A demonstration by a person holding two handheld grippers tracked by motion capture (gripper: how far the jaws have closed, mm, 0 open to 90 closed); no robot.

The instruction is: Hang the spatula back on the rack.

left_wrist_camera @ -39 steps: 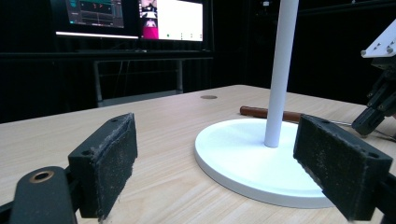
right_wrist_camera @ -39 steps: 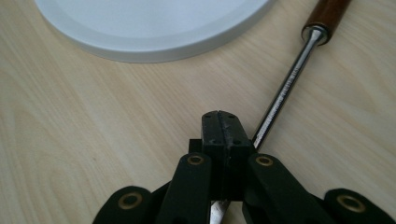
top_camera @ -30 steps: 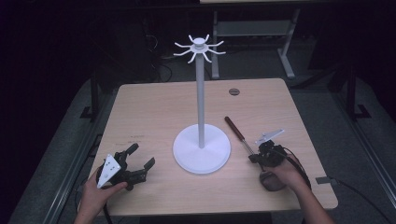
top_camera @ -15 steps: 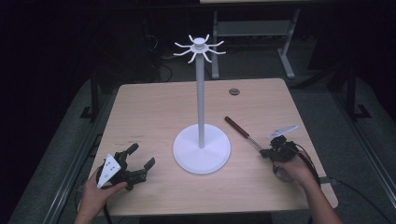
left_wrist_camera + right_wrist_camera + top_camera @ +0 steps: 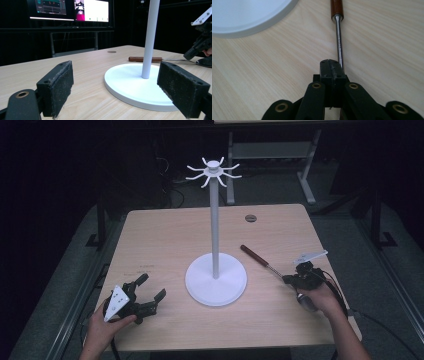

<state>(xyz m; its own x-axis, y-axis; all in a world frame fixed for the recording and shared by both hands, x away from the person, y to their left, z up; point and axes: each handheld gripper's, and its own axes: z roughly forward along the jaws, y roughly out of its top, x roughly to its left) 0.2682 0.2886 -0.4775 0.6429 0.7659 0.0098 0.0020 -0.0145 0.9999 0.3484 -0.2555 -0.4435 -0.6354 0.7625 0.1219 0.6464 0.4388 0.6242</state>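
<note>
While no writing reads, left tool (image 5: 145, 296) gapes; right tool (image 5: 331, 67) pinches together beside spoon (image 5: 338, 32).

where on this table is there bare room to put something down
Most of the table is bare: the far left stretch behind the left gripper and left of the white stand, and the near strip in front of the stand's base. The right side is crowded: a wooden-handled utensil lies there beside the right gripper.
</note>
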